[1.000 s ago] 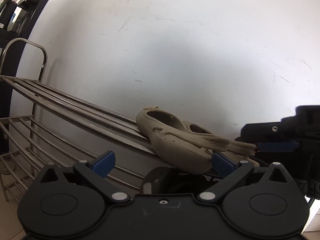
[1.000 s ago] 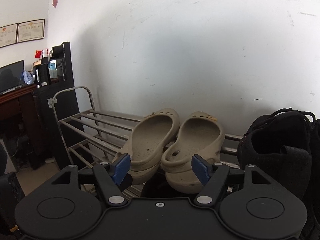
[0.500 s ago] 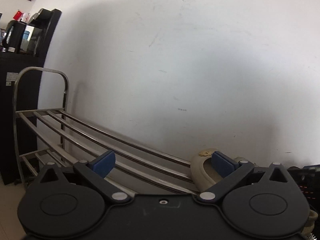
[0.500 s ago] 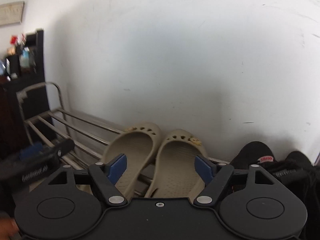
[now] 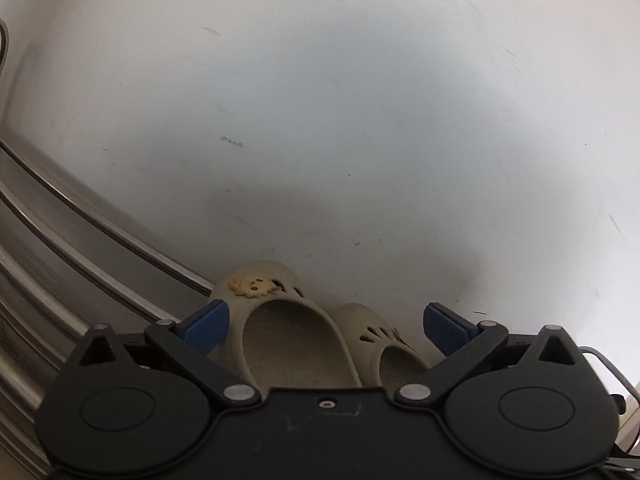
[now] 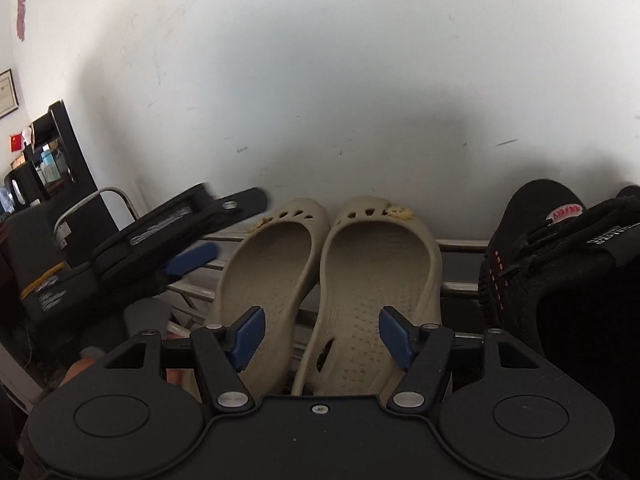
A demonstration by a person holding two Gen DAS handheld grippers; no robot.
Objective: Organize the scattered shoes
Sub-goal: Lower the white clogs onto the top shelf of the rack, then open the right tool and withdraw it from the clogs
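Note:
Two beige clogs stand side by side, toes to the wall, on the steel shoe rack (image 6: 460, 246): the left clog (image 6: 268, 264) and the right clog (image 6: 380, 264). My right gripper (image 6: 320, 340) hovers over their heels; its jaws are opening and the pads touch neither clog. In the left wrist view the same left clog (image 5: 288, 340), with a yellow charm on its toe, and the right clog (image 5: 396, 364) lie just beyond my left gripper (image 5: 326, 328), which is open and holds nothing. That left gripper (image 6: 224, 232) also reaches in from the left beside the left clog.
A pair of black sneakers (image 6: 532, 248) sits on the rack right of the clogs. Bare rack bars (image 5: 80, 240) run off to the left. The white wall is close behind. A black cabinet (image 6: 60, 152) stands at far left. A hand (image 6: 76, 368) shows low left.
My left gripper swung right along the rack and rose, from bare bars to facing the clogs. My right gripper came closer over the clogs, and the left gripper entered its view.

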